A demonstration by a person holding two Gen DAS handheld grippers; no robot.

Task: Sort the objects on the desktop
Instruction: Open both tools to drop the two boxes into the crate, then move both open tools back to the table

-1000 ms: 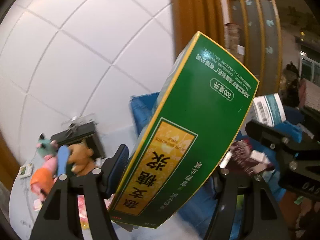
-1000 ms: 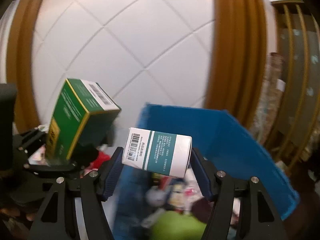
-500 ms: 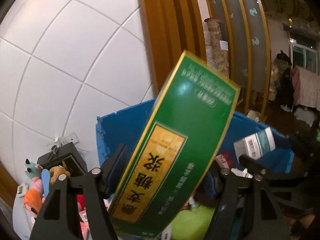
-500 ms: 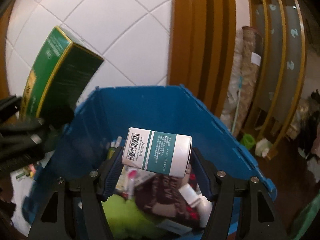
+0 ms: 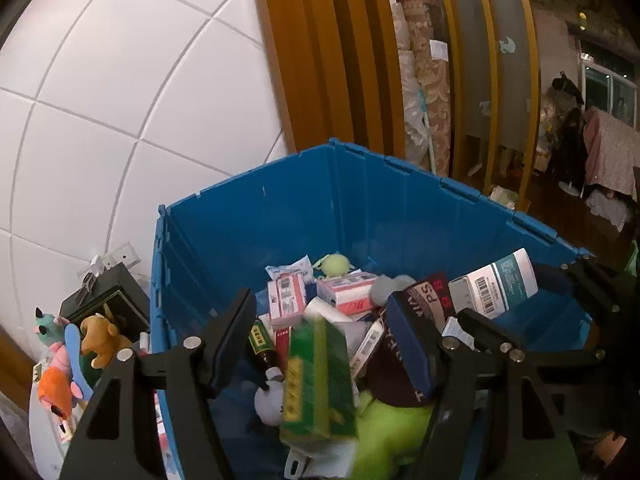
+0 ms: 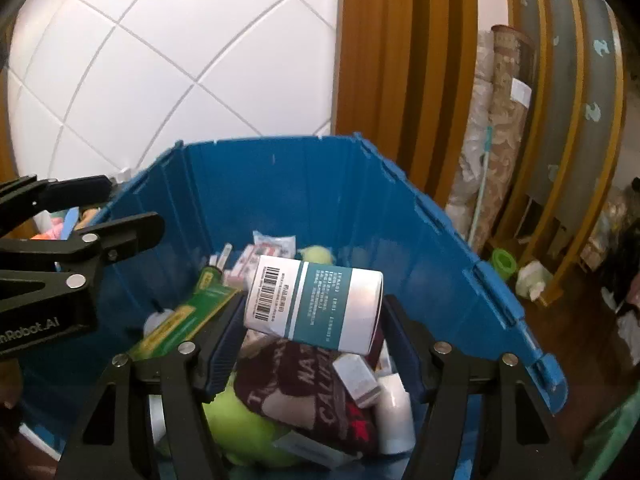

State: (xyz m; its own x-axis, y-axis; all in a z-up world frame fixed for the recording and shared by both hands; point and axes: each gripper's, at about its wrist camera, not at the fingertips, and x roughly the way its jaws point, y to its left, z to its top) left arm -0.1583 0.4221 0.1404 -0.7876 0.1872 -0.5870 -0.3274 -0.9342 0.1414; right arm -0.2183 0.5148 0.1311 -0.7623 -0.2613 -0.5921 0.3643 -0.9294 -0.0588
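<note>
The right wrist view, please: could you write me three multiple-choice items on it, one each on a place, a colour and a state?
1. Where does the green box lie?
A) inside the crate
B) on the floor
C) on a shelf

2. What colour is the crate?
A) red
B) blue
C) grey

3. What is the right tool doing?
A) standing empty
B) gripping a white and teal box
C) gripping a plush toy

Answers:
1 A, since the green box rests among the clutter within the crate's walls.
2 B, since every wall in view is blue.
3 B, since both pads press on the ends of the white and teal box.
</note>
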